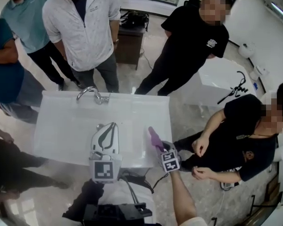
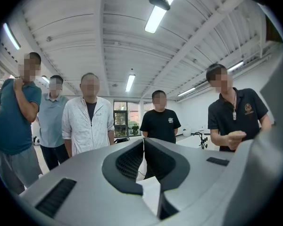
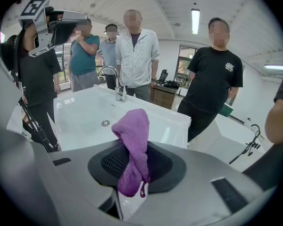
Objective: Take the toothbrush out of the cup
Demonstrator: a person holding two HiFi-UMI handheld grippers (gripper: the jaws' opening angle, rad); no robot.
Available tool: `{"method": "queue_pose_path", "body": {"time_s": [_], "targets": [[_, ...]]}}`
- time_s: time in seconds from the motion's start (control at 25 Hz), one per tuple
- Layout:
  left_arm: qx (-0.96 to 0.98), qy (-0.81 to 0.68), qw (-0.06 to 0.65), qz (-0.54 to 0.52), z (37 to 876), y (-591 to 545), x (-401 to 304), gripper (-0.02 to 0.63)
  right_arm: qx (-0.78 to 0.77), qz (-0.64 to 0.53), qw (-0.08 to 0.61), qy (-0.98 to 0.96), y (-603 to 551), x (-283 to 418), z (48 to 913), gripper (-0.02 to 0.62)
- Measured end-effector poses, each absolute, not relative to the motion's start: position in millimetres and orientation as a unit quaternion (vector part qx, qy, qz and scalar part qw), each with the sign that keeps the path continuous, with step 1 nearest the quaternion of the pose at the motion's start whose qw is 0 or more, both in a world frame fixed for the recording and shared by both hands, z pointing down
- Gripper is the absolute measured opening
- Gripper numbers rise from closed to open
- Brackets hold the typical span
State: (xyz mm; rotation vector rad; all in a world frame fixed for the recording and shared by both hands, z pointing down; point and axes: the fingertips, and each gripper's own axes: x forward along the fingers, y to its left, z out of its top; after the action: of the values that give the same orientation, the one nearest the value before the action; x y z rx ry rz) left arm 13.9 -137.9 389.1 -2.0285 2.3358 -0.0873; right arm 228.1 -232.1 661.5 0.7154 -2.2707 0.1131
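Strip lights point(image 2: 154, 19) are glowing on a ribbed white ceiling point(image 2: 75, 32), and a glazed doorway point(image 2: 125, 119) is showing greenery at the far end. A white sink point(image 1: 56, 140) with a chrome faucet point(image 1: 92, 94) is sitting on a glossy pale floor point(image 1: 188, 112). A dark cabinet point(image 1: 129, 44) is standing behind it, and a white table point(image 1: 217, 76) is off to its right.

White washbasin point(image 1: 61, 126), chrome tap point(image 1: 93, 94) on its far rim, what looks like a metal drain point(image 3: 105, 123) in the bowl

purple cloth point(image 3: 133, 147), white sink point(image 1: 61, 131), silver tap point(image 1: 92, 93)
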Motion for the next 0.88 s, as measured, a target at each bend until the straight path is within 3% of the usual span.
{"method": "queue_pose_path", "body": {"time_s": [0.52, 0.88], "targets": [[-0.654, 0.756, 0.020, -0.022, 390.0, -143.3, 13.4, 0.018, 0.276, 0.041, 0.371, -0.886, -235.7, 225.7, 665.8, 0.102], [-0.648, 0.761, 0.014, -0.035, 396.2, -139.7, 4.6, 0.020, 0.267, 0.006, 0.407, -0.873, -257.4, 218.9, 677.8, 0.103]]}}
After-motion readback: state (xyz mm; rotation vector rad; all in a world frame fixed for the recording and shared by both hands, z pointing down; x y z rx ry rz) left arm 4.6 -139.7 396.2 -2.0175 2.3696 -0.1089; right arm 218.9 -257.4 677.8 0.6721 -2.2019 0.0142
